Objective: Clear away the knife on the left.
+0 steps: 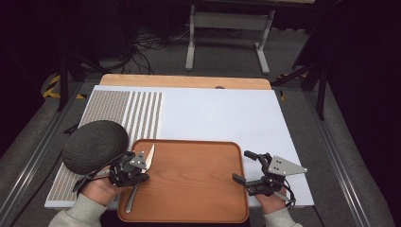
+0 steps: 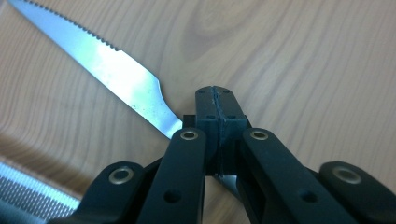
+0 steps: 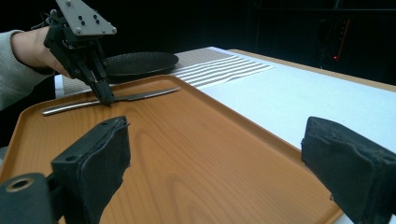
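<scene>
A: What is the left hand-held gripper (image 1: 137,176) doing?

B: Its jaws are pressed together on the knife (image 1: 142,178), gripping it where the blade narrows into the handle. The left gripper view shows the serrated blade (image 2: 116,70) running off to the upper left over wood grain.

A: And the right hand-held gripper (image 1: 246,168)?

B: Released, jaws spread wide with nothing between them, at the right edge of the tray.

A: Where does the knife lie?

B: Flat on the orange-brown wooden tray (image 1: 194,179), along its left side, blade pointing away from the person.

A: What surrounds the tray?

B: A white mat (image 1: 227,116) with a striped patch covers the desk (image 1: 184,81). A dark round plate (image 1: 94,145) sits just left of the tray.
</scene>
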`<state>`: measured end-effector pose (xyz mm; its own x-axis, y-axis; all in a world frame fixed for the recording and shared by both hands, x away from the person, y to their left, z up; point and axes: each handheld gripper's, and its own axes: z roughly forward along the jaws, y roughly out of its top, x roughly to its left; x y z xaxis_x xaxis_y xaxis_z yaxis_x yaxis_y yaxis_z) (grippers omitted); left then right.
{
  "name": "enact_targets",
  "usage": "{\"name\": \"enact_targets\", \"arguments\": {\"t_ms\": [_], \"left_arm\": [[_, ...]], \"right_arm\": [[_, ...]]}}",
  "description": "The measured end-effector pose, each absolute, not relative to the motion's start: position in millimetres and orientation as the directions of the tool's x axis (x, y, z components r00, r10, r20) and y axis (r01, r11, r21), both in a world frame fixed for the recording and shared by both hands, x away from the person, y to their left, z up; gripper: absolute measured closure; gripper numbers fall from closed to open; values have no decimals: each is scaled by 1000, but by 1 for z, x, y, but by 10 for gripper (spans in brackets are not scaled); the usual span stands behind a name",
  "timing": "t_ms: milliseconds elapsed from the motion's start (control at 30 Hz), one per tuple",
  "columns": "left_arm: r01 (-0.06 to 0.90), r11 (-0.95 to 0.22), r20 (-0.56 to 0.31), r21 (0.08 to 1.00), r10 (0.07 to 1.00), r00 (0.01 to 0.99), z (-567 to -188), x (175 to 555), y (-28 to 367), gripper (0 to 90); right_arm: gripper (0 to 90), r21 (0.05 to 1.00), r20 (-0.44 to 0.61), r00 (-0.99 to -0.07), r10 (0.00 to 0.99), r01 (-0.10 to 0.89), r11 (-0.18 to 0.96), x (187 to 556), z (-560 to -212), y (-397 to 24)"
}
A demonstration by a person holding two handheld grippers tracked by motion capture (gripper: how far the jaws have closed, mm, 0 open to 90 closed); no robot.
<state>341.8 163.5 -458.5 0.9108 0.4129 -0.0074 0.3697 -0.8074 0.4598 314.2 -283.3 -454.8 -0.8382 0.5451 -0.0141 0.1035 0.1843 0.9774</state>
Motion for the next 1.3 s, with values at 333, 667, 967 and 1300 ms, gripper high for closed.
{"name": "enact_targets", "arguments": {"t_ms": [333, 667, 967, 1300], "left_arm": [[399, -795, -19, 457, 440, 898, -459, 342, 171, 900], [407, -792, -21, 455, 447, 894, -458, 343, 173, 899], [387, -710, -38, 588, 454, 890, -443, 338, 181, 346], [325, -544, -55, 773, 453, 890, -431, 330, 205, 66]], "right_arm": [[84, 977, -16, -838, 546, 102, 185, 314, -454, -284], [84, 977, -15, -838, 545, 102, 185, 314, -455, -284], [84, 977, -14, -838, 545, 103, 185, 314, -454, -283], [84, 977, -6, -839, 543, 110, 182, 314, -455, -283]]}}
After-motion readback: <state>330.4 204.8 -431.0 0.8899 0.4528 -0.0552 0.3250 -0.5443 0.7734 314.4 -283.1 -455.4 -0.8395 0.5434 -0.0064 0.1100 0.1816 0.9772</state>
